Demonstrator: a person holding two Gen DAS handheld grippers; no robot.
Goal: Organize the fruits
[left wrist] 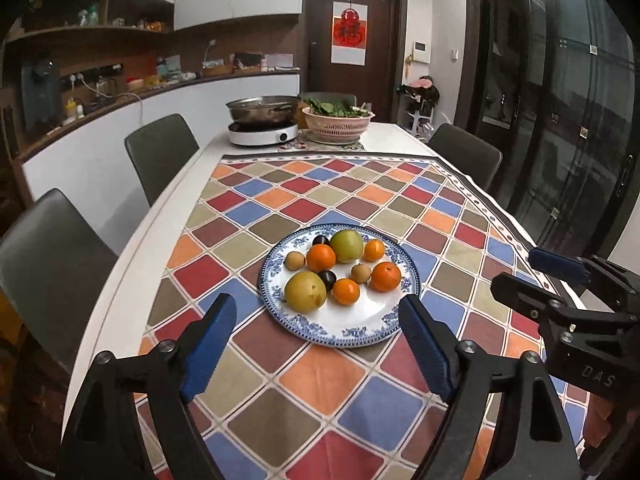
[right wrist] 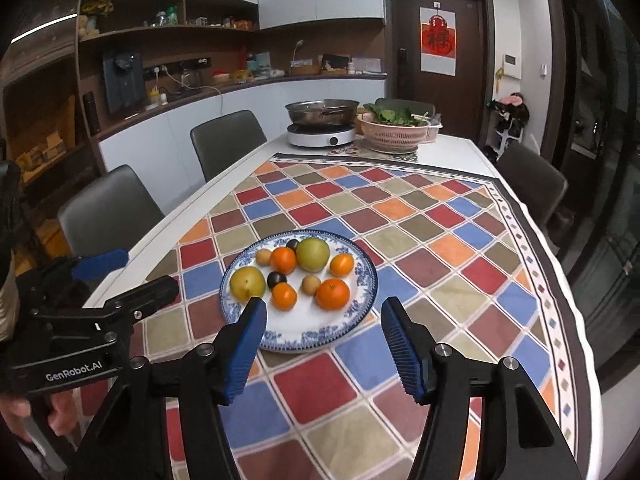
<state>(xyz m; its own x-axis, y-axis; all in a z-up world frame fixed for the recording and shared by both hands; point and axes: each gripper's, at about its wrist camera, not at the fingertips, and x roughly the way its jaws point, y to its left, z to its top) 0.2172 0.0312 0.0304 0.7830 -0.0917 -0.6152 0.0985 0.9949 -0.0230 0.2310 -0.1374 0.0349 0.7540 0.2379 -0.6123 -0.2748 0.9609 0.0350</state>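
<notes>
Kitchen shelves, a curved counter and a dark door with a red paper hanging fill the background, and in front of them a long white tabletop (left wrist: 180, 184) carries a checked cloth (left wrist: 360, 208) of red, blue, orange and olive squares. At the far end an induction hob (left wrist: 263, 133) bears a metal pan (left wrist: 262, 109), and just beside it stands a pink basket (left wrist: 338, 125) of green leaves. Grey chairs (left wrist: 160, 152) stand along both long sides. On the cloth lies a blue-rimmed plate (left wrist: 360, 330) that holds all the fruits: a green-yellow apple (left wrist: 346, 245) at the back, a yellow pear-like fruit (left wrist: 305, 291) at the near left, four oranges, the largest (left wrist: 386, 277) at the right, two small tan fruits (left wrist: 295, 260) and two dark plums (left wrist: 329, 279). They sit close together, several touching, on the far half of the plate, whose near half is bare. The left tongs (left wrist: 320, 312) hover above the near rim of the plate with blue pads spread wide and nothing between them. The right tongs (right wrist: 324, 316) hang likewise over the near edge of the plate, parted and empty; their left pad overlaps the yellow fruit in the right wrist view, but whether it touches cannot be told. Each tool appears at the side of the other's view, and a hand (right wrist: 48, 412) grips the left handle
</notes>
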